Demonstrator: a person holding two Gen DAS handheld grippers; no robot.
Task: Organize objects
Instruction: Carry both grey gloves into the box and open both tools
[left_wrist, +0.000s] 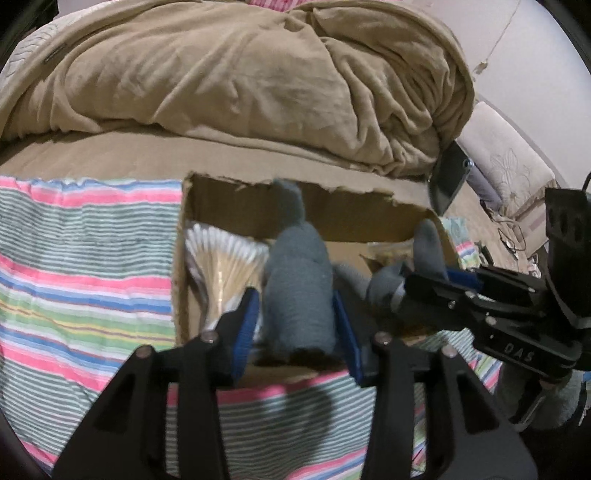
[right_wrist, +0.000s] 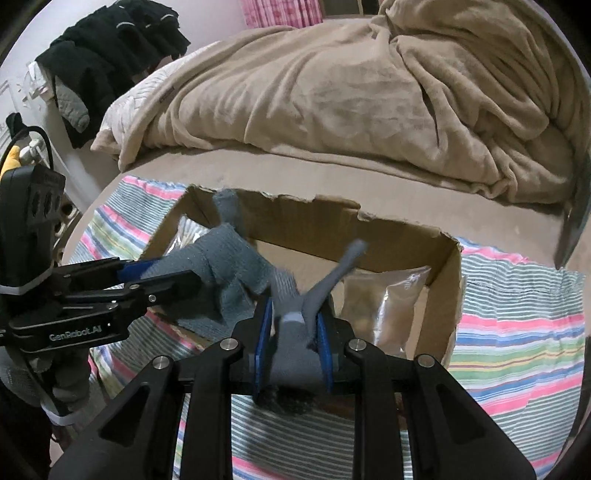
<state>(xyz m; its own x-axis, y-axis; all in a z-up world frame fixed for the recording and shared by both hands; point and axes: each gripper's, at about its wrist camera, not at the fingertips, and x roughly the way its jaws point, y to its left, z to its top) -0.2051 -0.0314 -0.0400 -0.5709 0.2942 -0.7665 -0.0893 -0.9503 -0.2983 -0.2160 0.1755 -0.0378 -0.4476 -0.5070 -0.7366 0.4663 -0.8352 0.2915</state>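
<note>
Over the cardboard box (left_wrist: 218, 206) on the bed, a grey glove (left_wrist: 299, 291) was gripped by both the left claw (left_wrist: 295, 325) and right claw (right_wrist: 293, 332), each closed on it. Cotton swabs (left_wrist: 225, 254) and a packet (right_wrist: 384, 306) were already boxed; glove placement remained.

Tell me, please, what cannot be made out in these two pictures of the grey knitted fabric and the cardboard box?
- Grey knitted fabric: motion blur in both views; whether one garment or two, unclear.
- Open brown cardboard box: near floor hidden by both grippers' fingers and fabric.
- Clear plastic packet: contents unreadable through glare, right wrist view.
- Bundle of cotton swabs: lower end hidden behind left gripper.
</note>
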